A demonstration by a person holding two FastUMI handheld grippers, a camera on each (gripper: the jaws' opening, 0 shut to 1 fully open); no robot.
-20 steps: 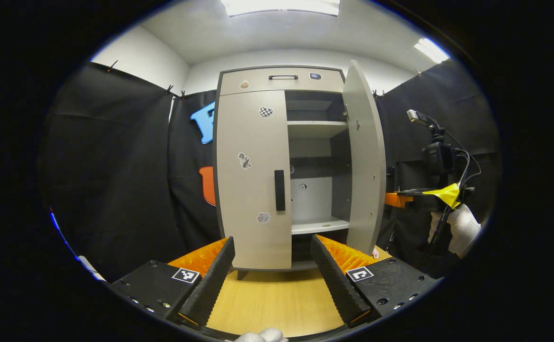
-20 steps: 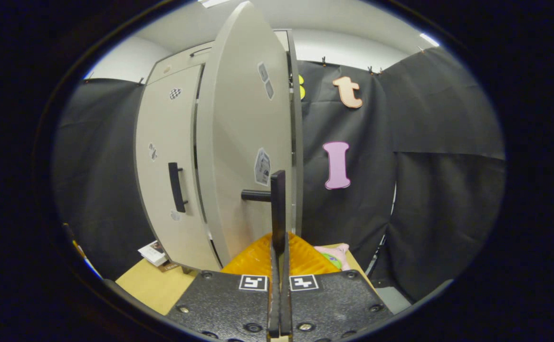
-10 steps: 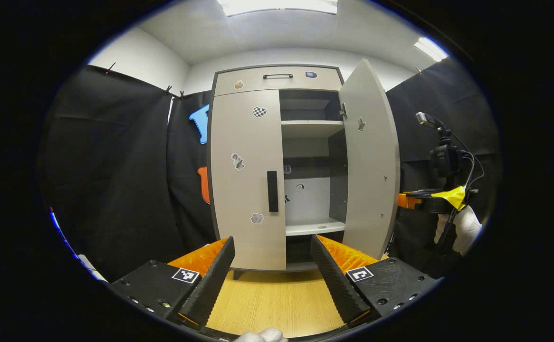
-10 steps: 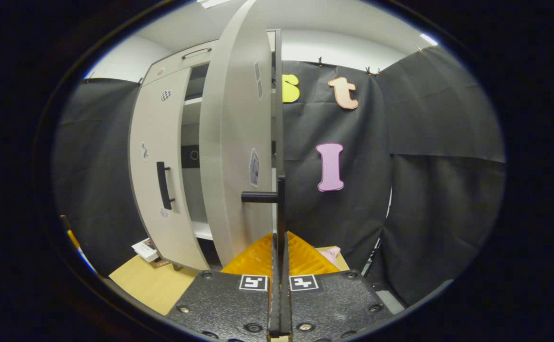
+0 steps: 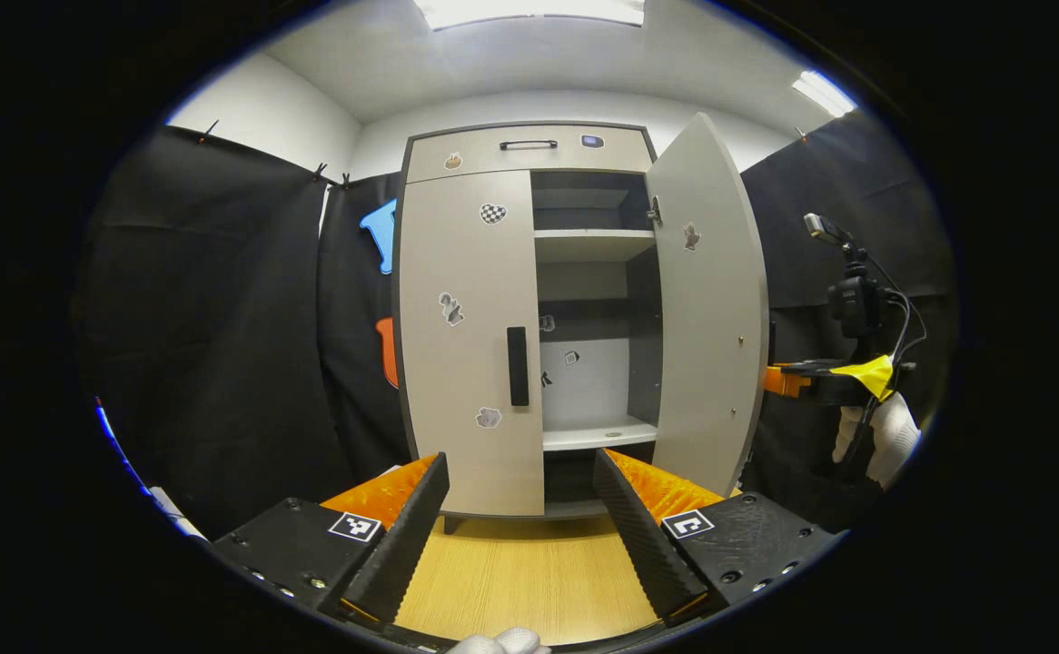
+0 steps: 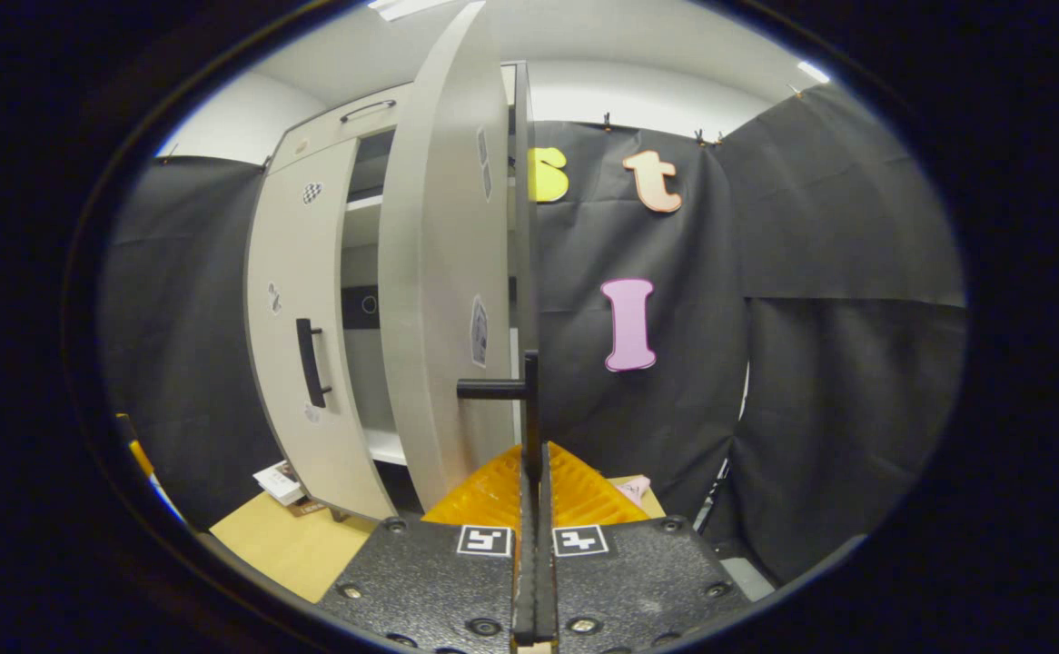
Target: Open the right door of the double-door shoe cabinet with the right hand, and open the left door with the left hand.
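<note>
The shoe cabinet ahead of the left tool has smooth, matt panels that look like laminated board, with small paper-like stickers on its doors. The left door's handle is matt, probably plastic or painted metal. Inside, a shelf has the same flat, smooth finish. Under the left tool lies the floor, a wood-grain surface with a soft sheen. The tool bodies are rough, pebbled plastic; the left tool's fingers carry ribbed pads. The right tool grips the right door's handle, a smooth matt bar. Beside it hangs creased matt cloth.
</note>
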